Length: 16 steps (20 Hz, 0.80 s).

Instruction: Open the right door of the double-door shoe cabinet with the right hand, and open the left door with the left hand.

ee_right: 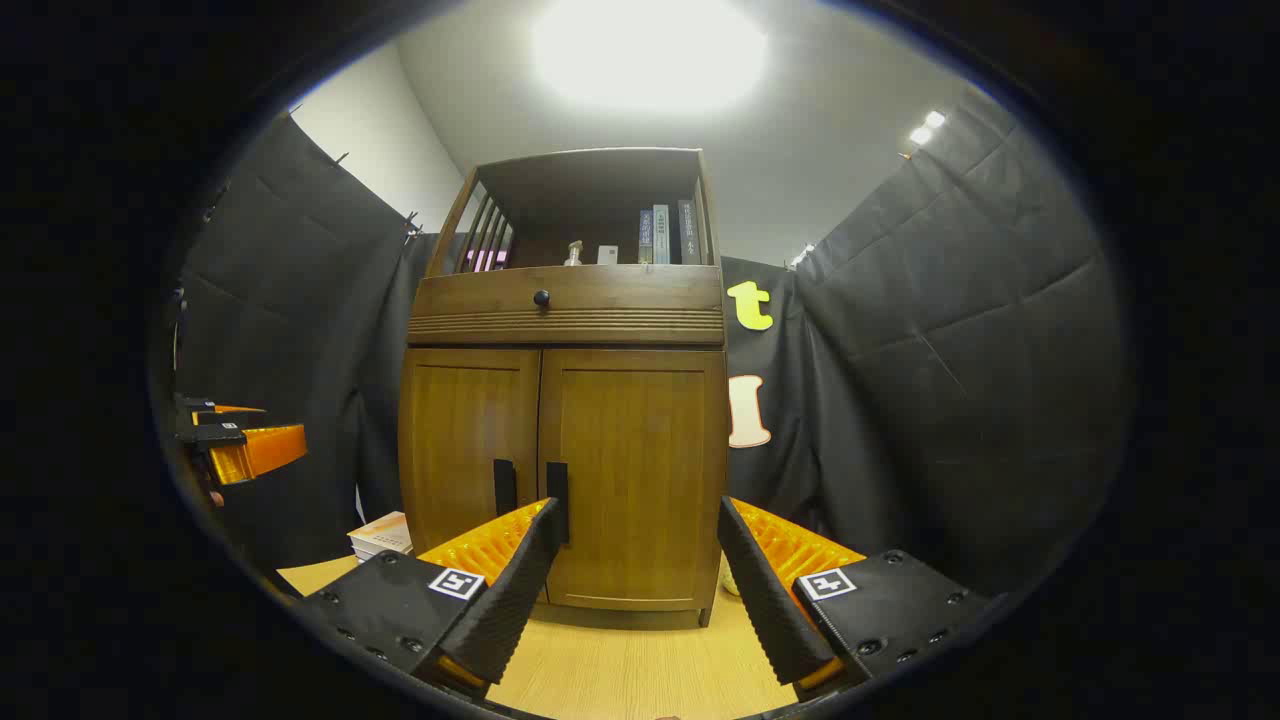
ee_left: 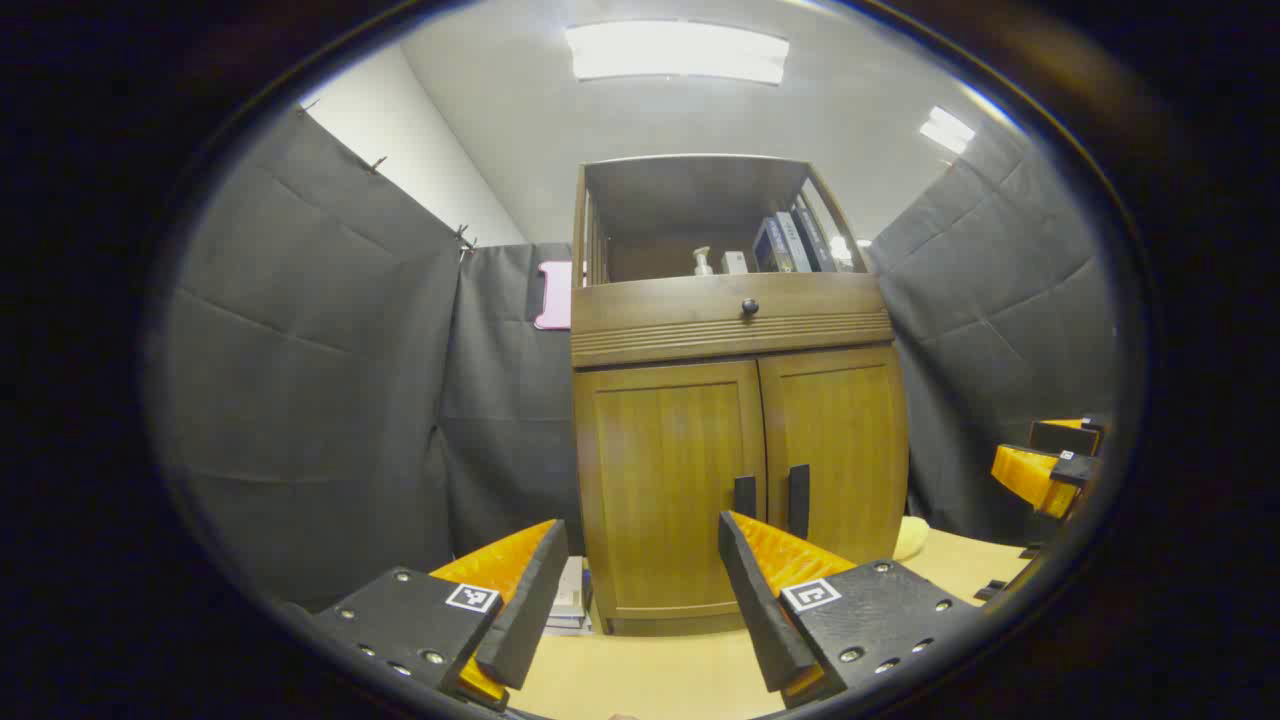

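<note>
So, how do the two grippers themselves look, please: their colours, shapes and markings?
Both look alike. The left gripper has two wedge-shaped fingers, orange and ribbed on the outside, with black textured pads inside. Each finger sits on a black plate with screws and a small square black-and-white marker. The right gripper has the same fingers and marker.

The shoe cabinet (ee_right: pixel 565 440) is set on the table (ee_right: pixel 620 670), backed by the booth wall. Its left door (ee_right: pixel 470 445) and right door (ee_right: pixel 640 470) are placed side by side, both closed, with the two handles (ee_right: pixel 530 488) flanking the centre seam. A drawer (ee_right: pixel 565 300) is set above the doors, and an open shelf above that, where books (ee_right: pixel 662 234) are stood at the right and a bottle (ee_right: pixel 574 253) left of them. A stack of books (ee_right: pixel 380 535) is laid on the table left of the cabinet.
</note>
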Tool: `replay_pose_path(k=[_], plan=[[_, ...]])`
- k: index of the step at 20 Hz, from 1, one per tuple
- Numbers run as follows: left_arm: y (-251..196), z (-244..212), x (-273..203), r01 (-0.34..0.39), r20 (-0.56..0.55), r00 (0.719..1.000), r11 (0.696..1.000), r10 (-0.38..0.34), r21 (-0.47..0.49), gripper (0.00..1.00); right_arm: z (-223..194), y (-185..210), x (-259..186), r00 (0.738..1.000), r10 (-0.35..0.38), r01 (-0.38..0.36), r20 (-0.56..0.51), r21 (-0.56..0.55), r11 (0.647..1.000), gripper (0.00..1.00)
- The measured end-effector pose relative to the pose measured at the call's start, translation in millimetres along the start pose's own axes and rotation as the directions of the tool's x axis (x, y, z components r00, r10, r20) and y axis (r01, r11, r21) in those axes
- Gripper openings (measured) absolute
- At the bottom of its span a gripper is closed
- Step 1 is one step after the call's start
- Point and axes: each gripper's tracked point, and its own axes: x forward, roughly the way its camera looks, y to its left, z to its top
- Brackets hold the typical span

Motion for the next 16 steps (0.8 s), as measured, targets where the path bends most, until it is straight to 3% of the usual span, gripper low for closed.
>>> replay_pose_path(k=[16], plan=[[1.8,0.1,0.6,0.003,0.013,1.0,1.0,-0.003,-0.007,0.87,-5.3,-0.4,4.4,1.0,-0.004,0.004,-0.002,0.002,1.0,0.98]])
